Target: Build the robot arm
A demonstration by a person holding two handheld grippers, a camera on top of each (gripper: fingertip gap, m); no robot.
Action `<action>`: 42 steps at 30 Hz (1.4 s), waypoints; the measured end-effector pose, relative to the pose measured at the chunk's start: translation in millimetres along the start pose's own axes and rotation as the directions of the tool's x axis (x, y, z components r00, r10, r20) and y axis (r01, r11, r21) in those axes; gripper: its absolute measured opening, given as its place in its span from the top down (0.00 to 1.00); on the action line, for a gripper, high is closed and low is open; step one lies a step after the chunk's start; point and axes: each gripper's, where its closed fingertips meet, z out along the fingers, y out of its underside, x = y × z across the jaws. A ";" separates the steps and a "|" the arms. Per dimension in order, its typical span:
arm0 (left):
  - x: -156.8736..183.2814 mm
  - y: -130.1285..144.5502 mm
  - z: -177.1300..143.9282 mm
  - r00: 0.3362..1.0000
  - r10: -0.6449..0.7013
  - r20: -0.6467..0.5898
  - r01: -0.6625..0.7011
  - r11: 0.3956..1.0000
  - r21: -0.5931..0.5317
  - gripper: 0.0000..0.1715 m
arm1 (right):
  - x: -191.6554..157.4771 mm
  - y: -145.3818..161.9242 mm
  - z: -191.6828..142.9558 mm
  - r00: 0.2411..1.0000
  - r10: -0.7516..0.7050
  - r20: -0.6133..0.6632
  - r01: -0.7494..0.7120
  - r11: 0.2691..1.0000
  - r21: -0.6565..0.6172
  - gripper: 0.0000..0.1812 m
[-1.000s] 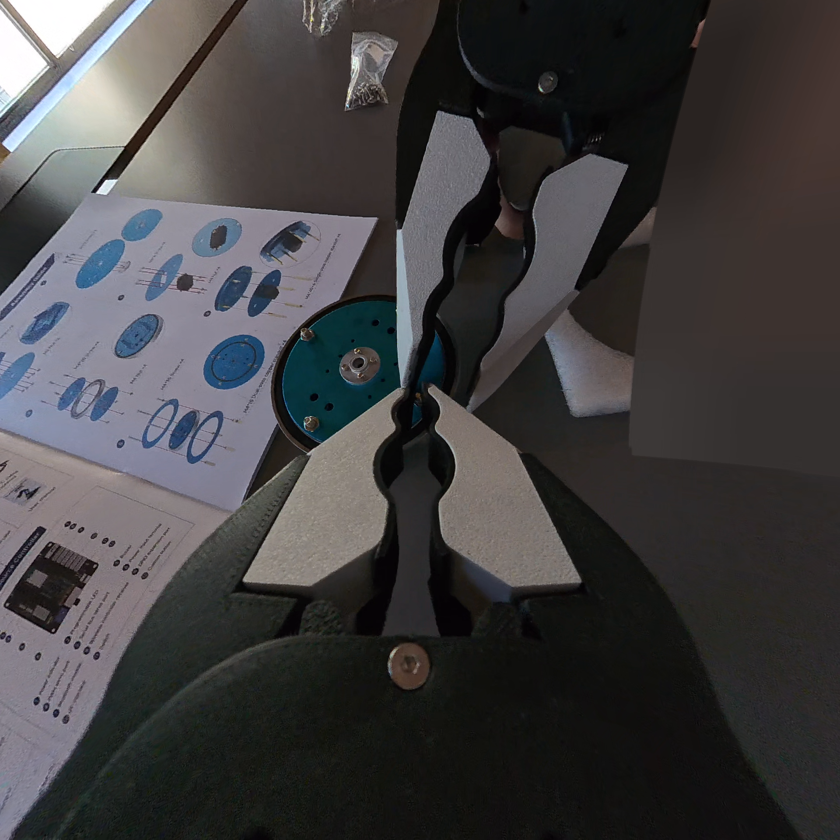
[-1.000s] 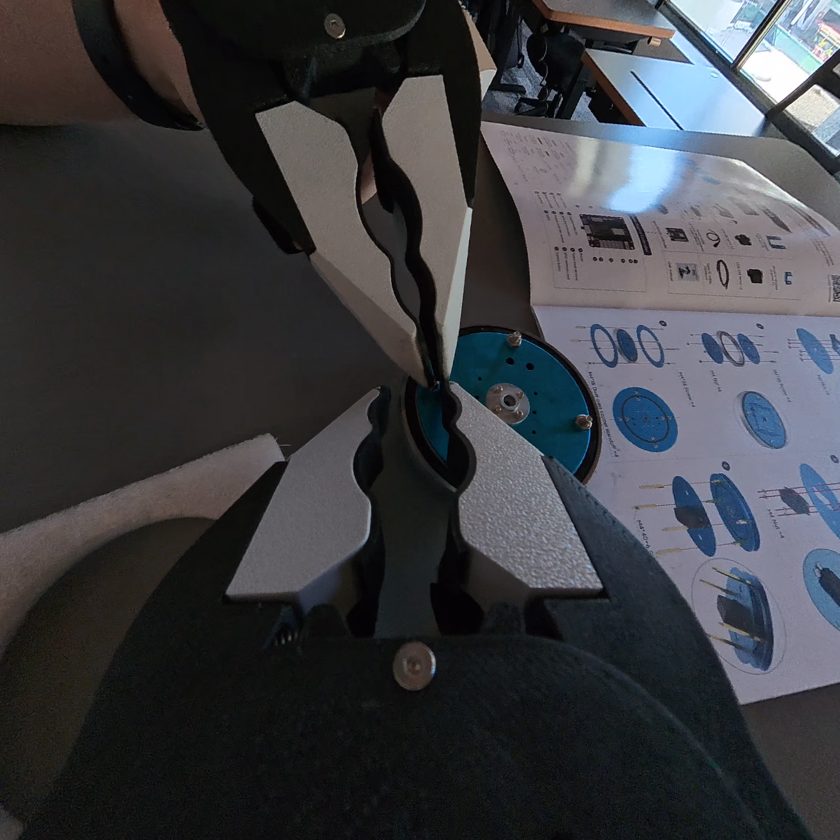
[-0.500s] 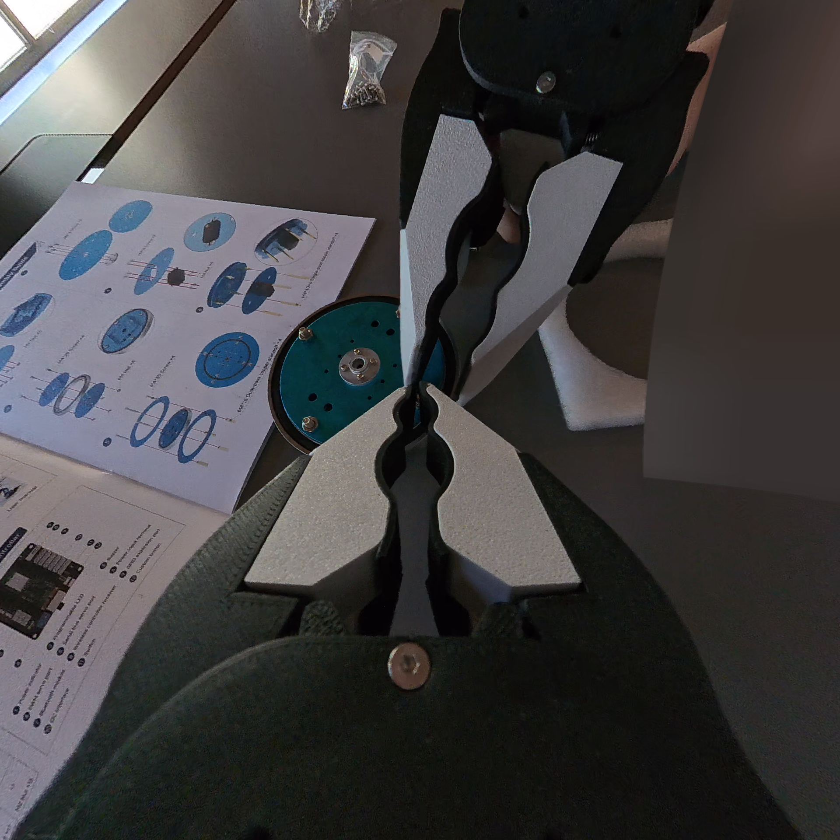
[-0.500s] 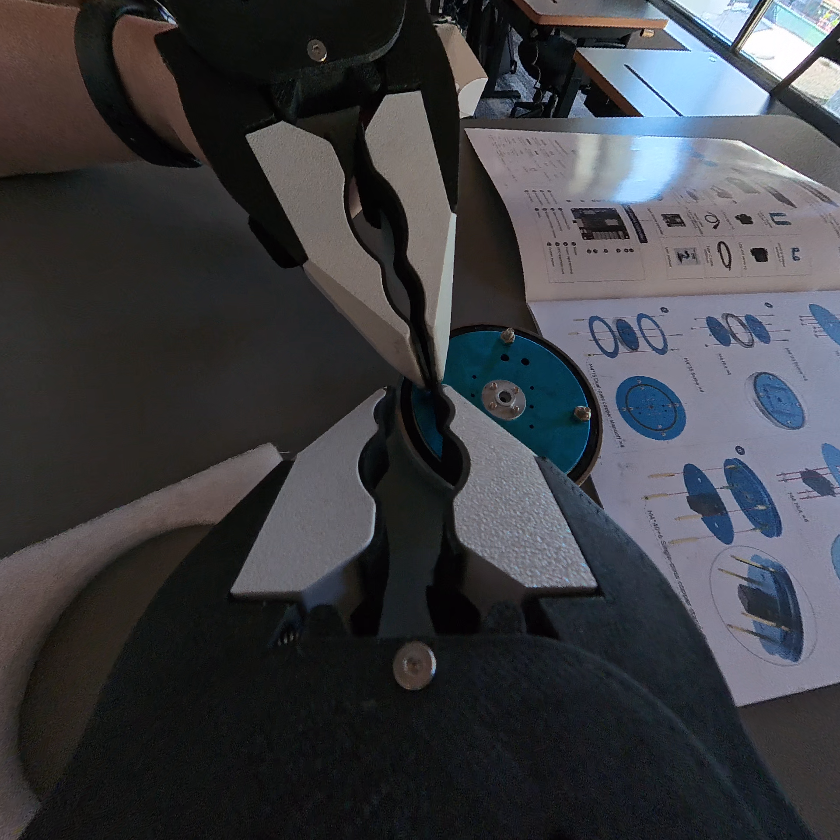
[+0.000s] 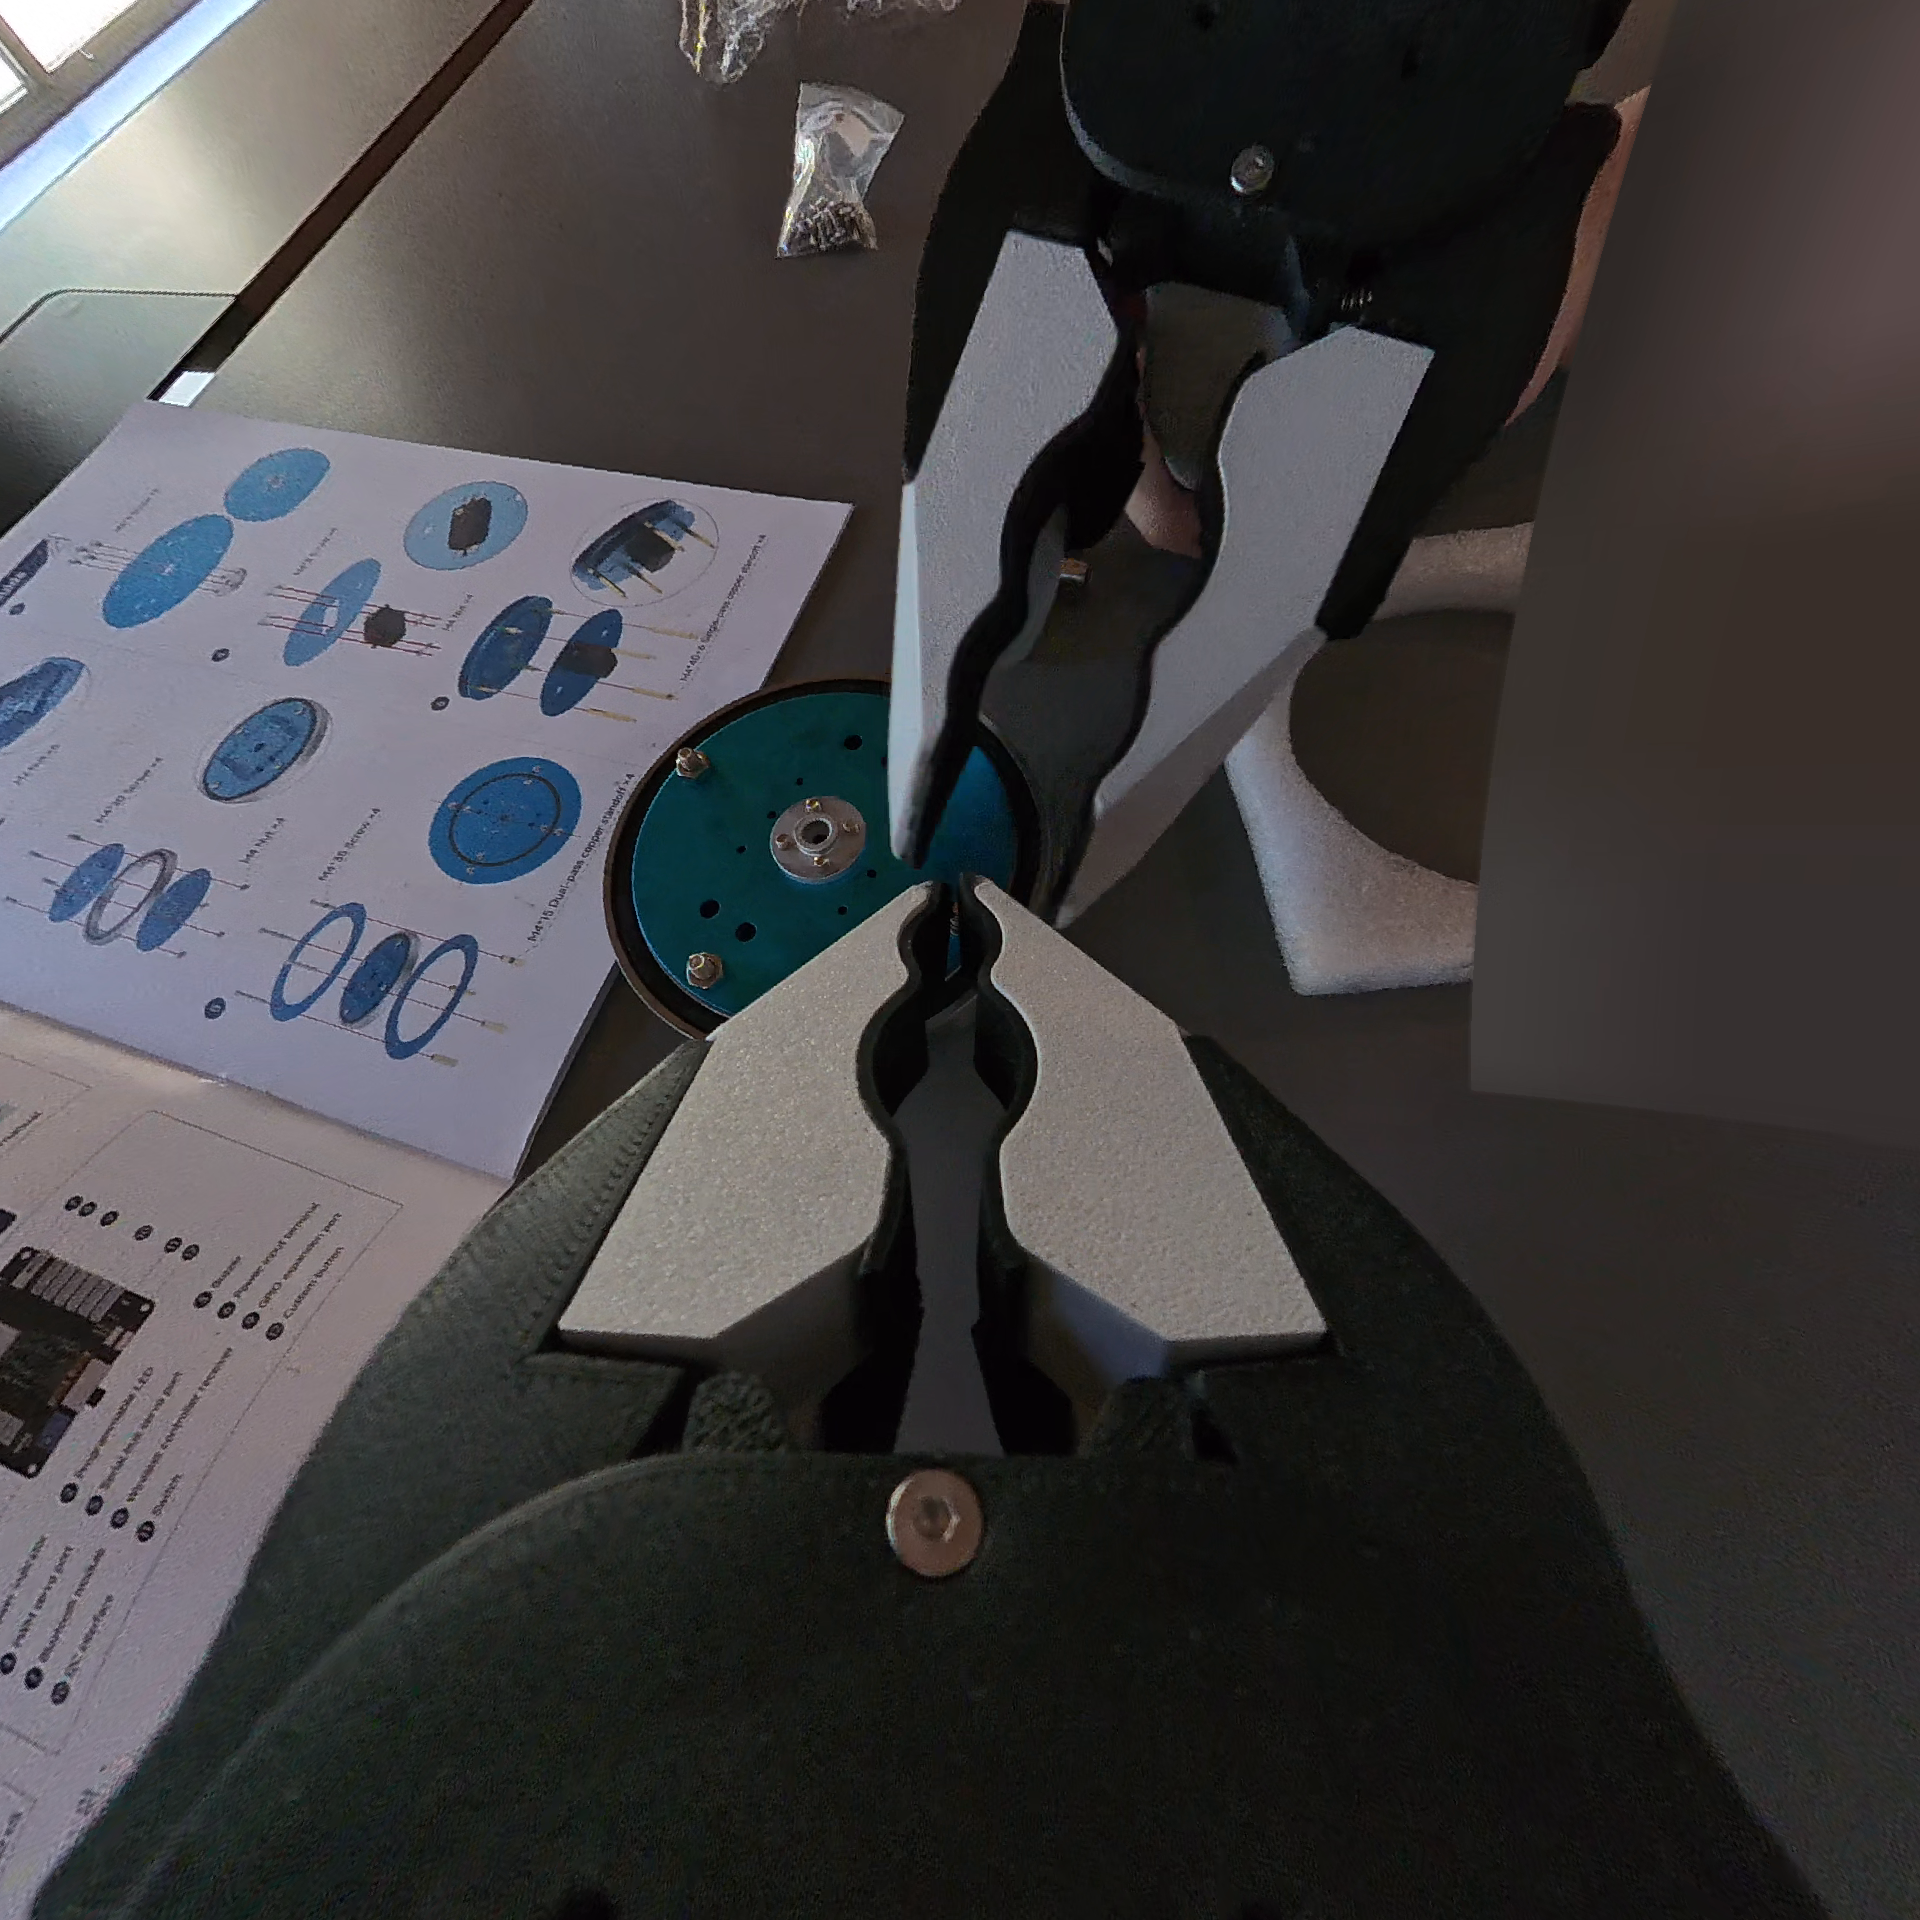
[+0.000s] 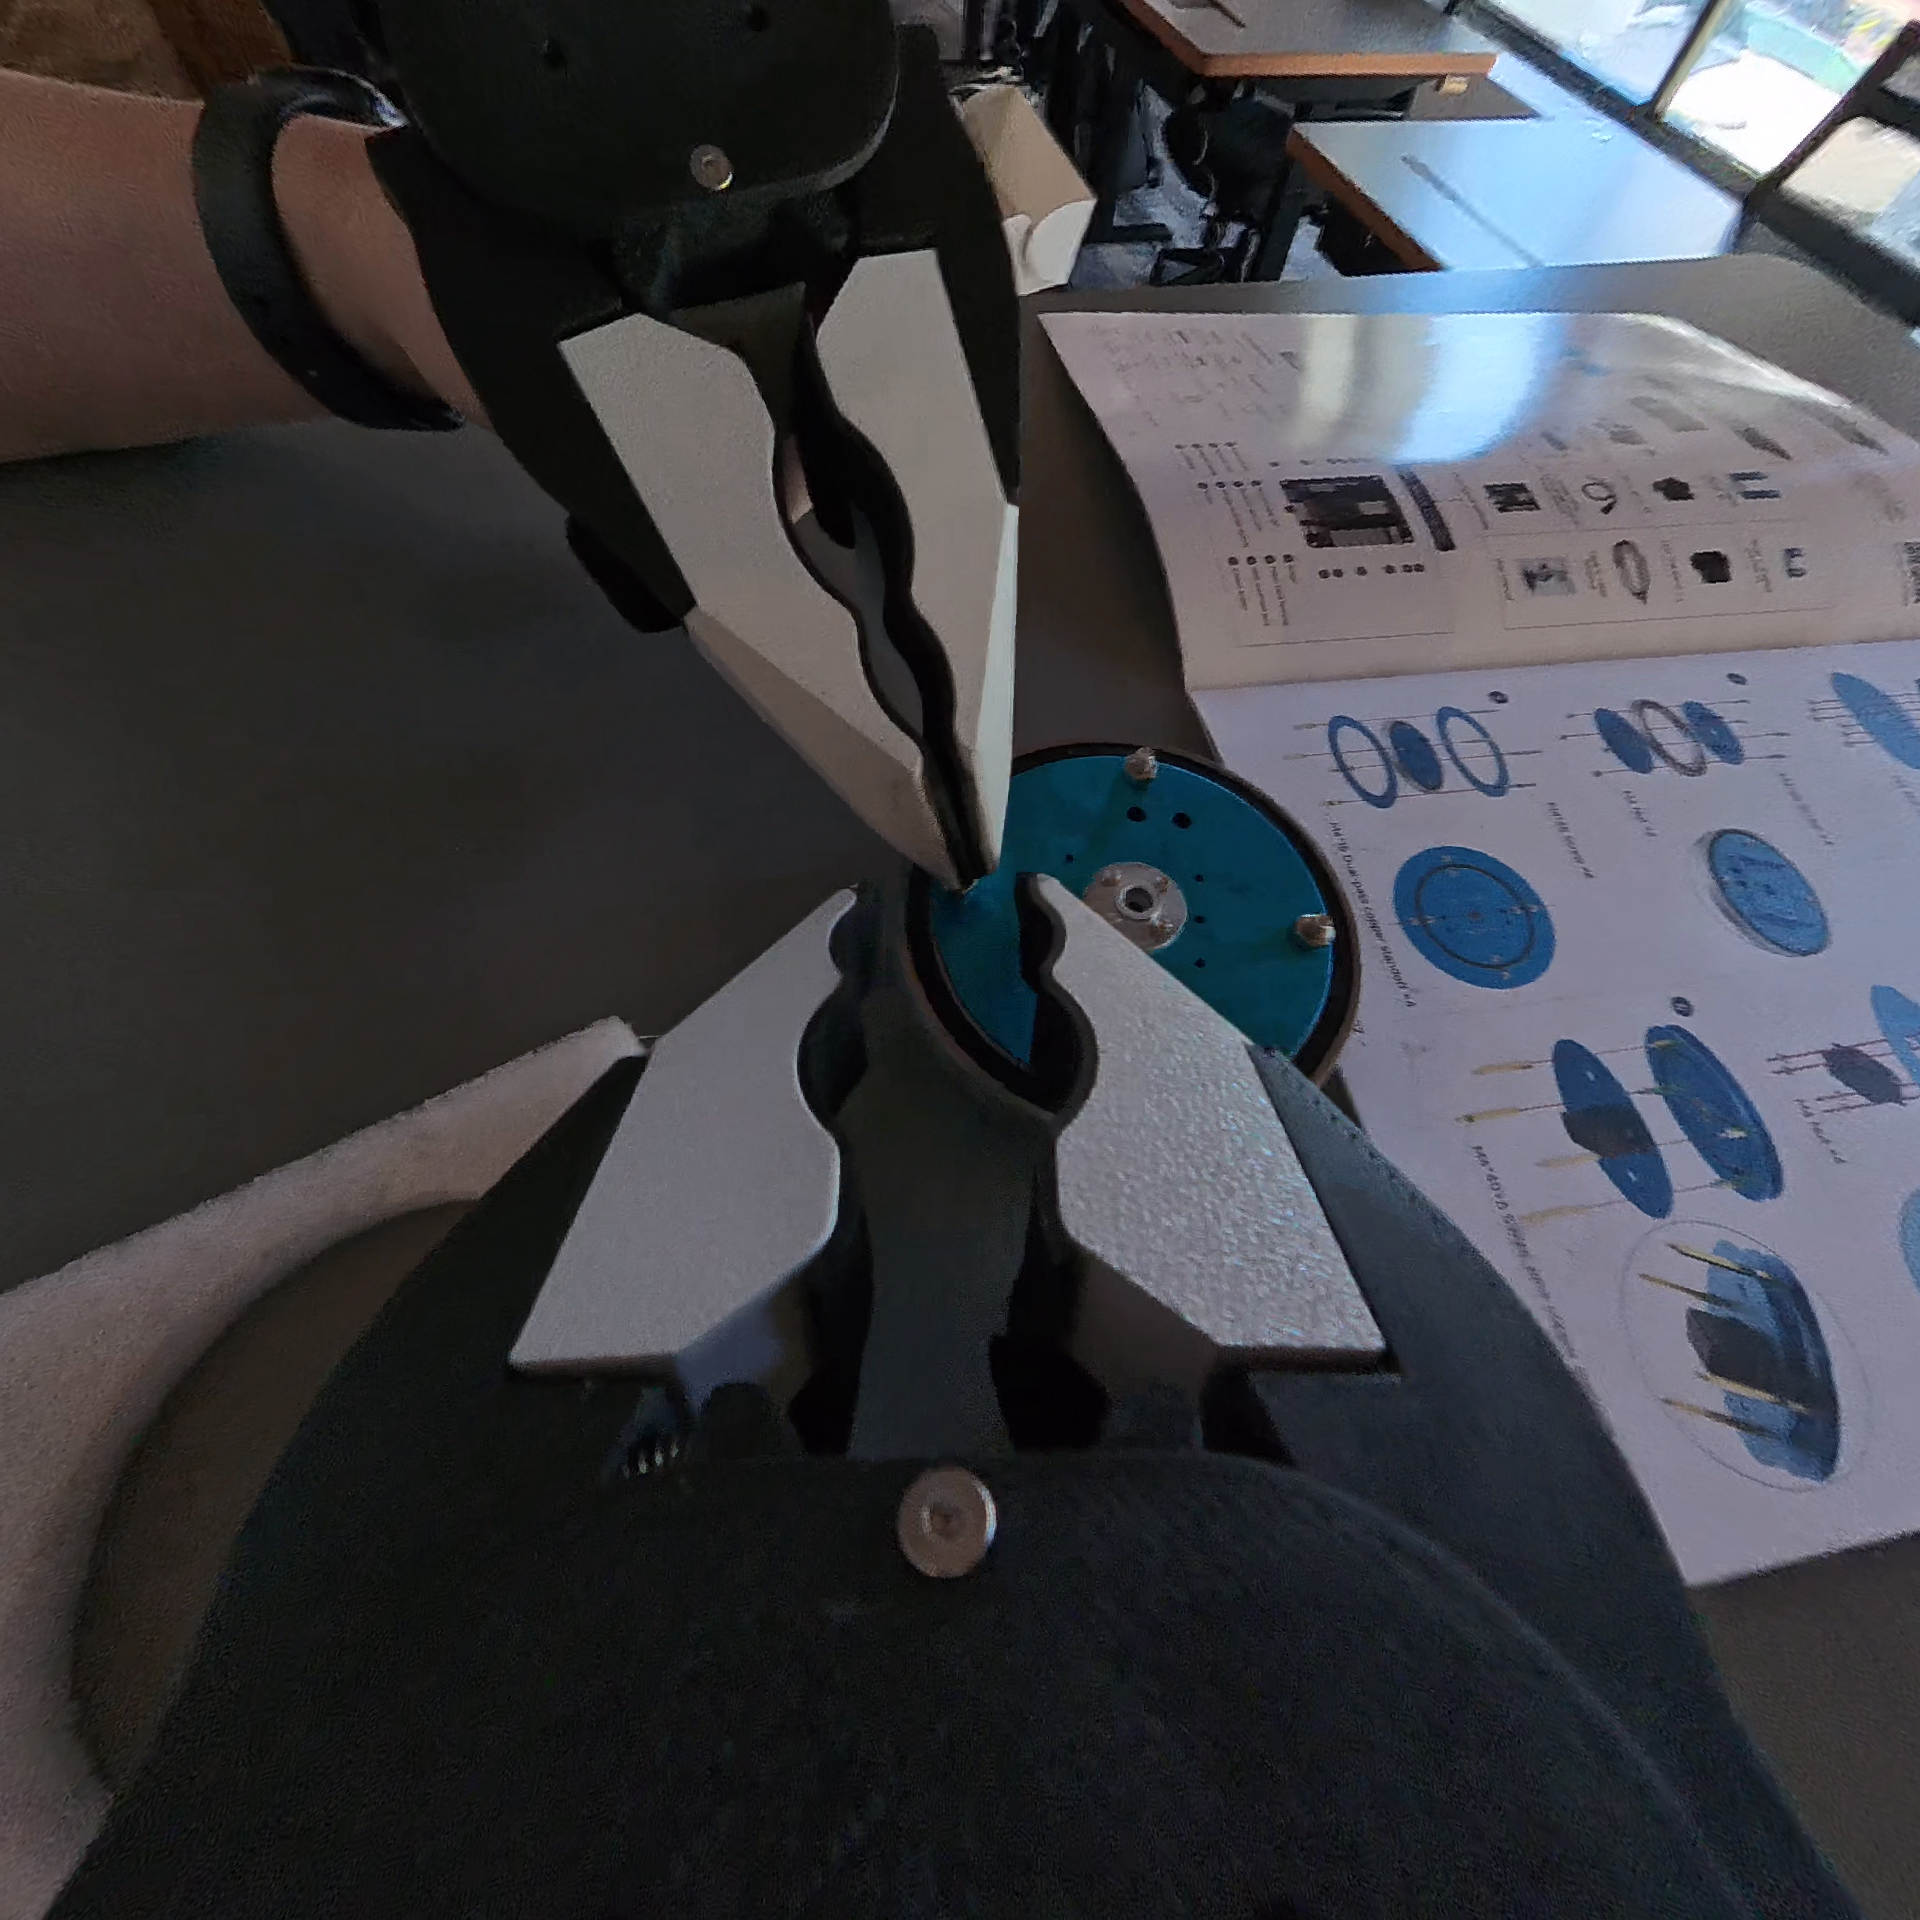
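A round blue disc (image 5: 748, 862) with a black rim, a silver centre hub and brass nuts lies flat on the dark table; it also shows in the right wrist view (image 6: 1236, 987). My left gripper (image 5: 951, 896) is shut, its tips touching the disc's edge; the right wrist view shows it (image 6: 961, 878) coming down from above. I cannot tell whether anything tiny is pinched in it. My right gripper (image 6: 943, 891) is open and straddles the disc's rim, one finger over the blue face and one outside. It faces the left gripper tip to tip (image 5: 997, 883).
Printed instruction sheets (image 5: 312, 727) lie beside the disc and touch its rim (image 6: 1558, 935). A white foam piece (image 5: 1351, 883) lies on the other side (image 6: 260, 1195). Small bags of screws (image 5: 831, 177) sit farther back. A person's forearm with a black band (image 6: 260, 249) holds the left gripper. Only a small space, under 4 cm, lies between the two pairs of fingers.
The right gripper's jaws have spread slightly wider around the disc's rim. The left gripper stays shut at the disc's edge. The disc has not moved.
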 end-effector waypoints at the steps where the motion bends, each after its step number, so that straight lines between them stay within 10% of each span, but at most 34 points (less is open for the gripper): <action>1: 0.1 -0.1 0.0 1.000 -0.005 -0.004 0.005 1.000 0.002 1.00 | -2.9 2.0 1.5 1.000 0.008 0.020 -0.008 1.000 -0.009 0.86; 13: -7.2 -23.4 -19.8 0.998 -0.061 0.015 0.058 0.985 0.164 1.00 | 4.8 1.3 -13.9 0.996 -0.077 -0.036 0.076 0.997 -0.012 0.92; 17: -13.1 -7.6 -24.2 0.997 -0.073 0.031 0.068 0.989 0.132 0.68 | 19.7 3.0 -35.4 0.992 -0.112 -0.065 0.113 0.994 0.004 0.80; 25: -20.8 11.6 -28.9 0.916 0.311 0.254 -0.309 0.950 -0.050 0.74 | 26.3 23.6 -40.3 0.927 -0.364 -0.090 0.363 0.931 -0.036 0.68; 29: -20.7 12.4 -27.9 0.925 0.287 0.250 -0.286 0.957 -0.038 0.77 | 27.4 16.8 -42.5 0.890 -0.434 -0.136 0.437 0.900 -0.014 0.81; 36: -24.0 16.5 -23.0 0.991 -0.038 0.125 0.029 0.997 0.065 0.66 | 26.9 24.8 -38.7 0.956 -0.280 0.086 0.285 0.957 -0.054 0.90; 42: -31.7 25.9 -25.7 0.990 -0.053 0.132 0.050 0.998 0.027 0.59 | 21.4 13.2 -49.0 0.781 -0.514 0.355 0.607 0.758 -0.238 0.93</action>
